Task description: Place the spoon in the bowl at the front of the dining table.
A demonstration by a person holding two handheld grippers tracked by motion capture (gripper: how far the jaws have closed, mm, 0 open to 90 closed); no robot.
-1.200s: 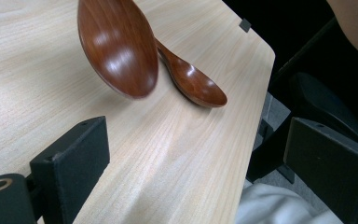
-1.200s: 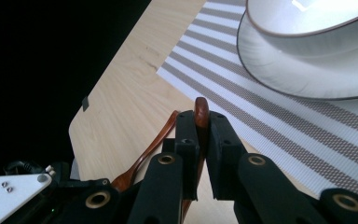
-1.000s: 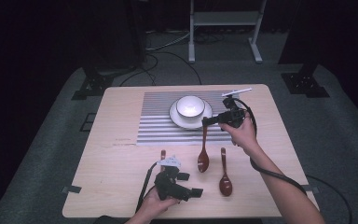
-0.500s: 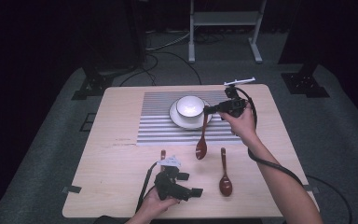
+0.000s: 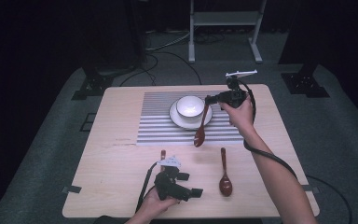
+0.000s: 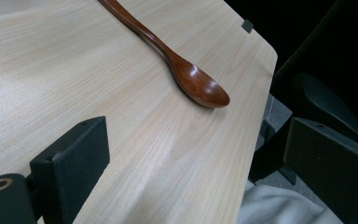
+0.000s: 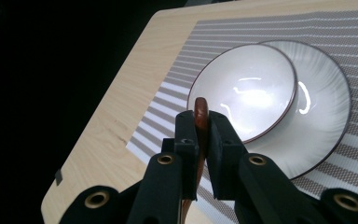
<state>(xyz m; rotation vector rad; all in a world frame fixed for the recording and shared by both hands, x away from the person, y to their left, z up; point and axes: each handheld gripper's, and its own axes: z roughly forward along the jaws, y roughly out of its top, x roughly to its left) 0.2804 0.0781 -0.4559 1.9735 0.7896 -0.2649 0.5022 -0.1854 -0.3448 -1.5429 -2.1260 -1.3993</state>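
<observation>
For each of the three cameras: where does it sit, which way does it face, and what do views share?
High view: above the near edge, facing forward and down; forearms, both hand-held grippers.
Left gripper view: on left hand-held gripper, along open jaws toward the glossy brown wooden spoon lying flat, as in high view.
Right gripper view: on right hand-held gripper, gripping the second brown spoon's handle, facing the white bowl.

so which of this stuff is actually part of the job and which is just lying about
In play:
- right gripper, shut on the held spoon
- bowl on its plate, beside that spoon
- striped mat under them

Likely lying about for now:
- flat spoon on the table
- left gripper, open, resting near the front edge
- third spoon's handle behind it
</observation>
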